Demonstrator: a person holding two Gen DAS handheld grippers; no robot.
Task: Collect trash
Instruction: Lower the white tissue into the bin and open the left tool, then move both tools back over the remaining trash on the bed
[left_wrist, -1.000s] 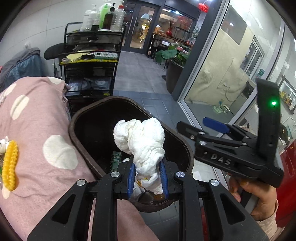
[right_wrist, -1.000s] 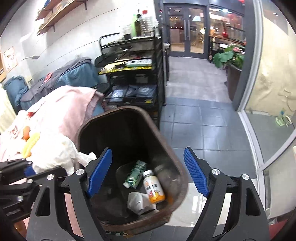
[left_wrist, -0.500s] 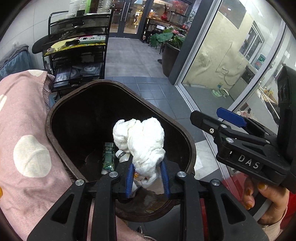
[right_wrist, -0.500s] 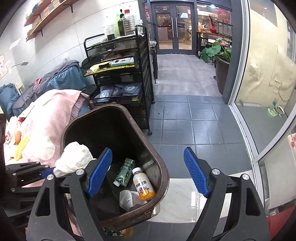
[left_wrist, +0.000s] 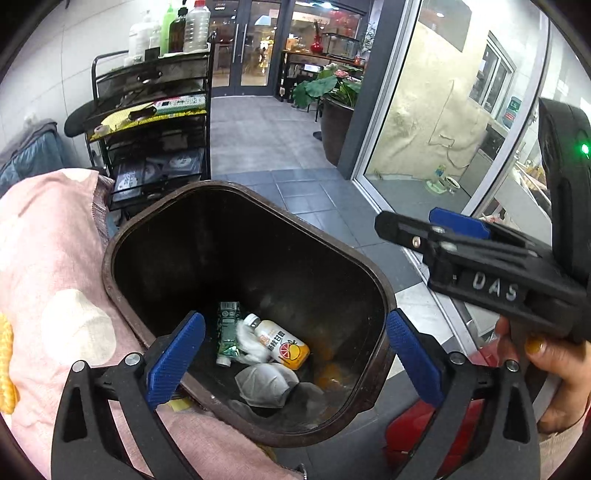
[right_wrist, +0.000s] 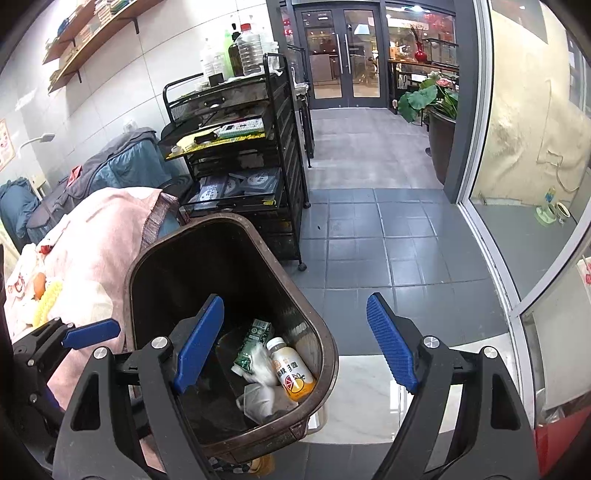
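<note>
Two grippers hang over the brown bin (left_wrist: 369, 280). The left gripper (left_wrist: 291, 354) has just sprung wide, empty; the white tissue wad (left_wrist: 248, 341) lies below its fingers beside a bottle (left_wrist: 282, 343). The right gripper (right_wrist: 295, 347) gapes, empty. A careless withdrawal could clip the rim and tip the bin off the pink cloth (left_wrist: 48, 258). Beyond the fingers: grey tiles, a black trolley (left_wrist: 155, 129).

Your dark brown trash bin (left_wrist: 373, 280) stands open-topped beside the pink cloth. At its bottom lie a green carton (left_wrist: 228, 334), a crumpled white tissue (left_wrist: 248, 343) wedged between the carton and a capped orange juice bottle (left_wrist: 282, 344) on its side, and a whitish wrapper (left_wrist: 266, 384) just below them.
</note>
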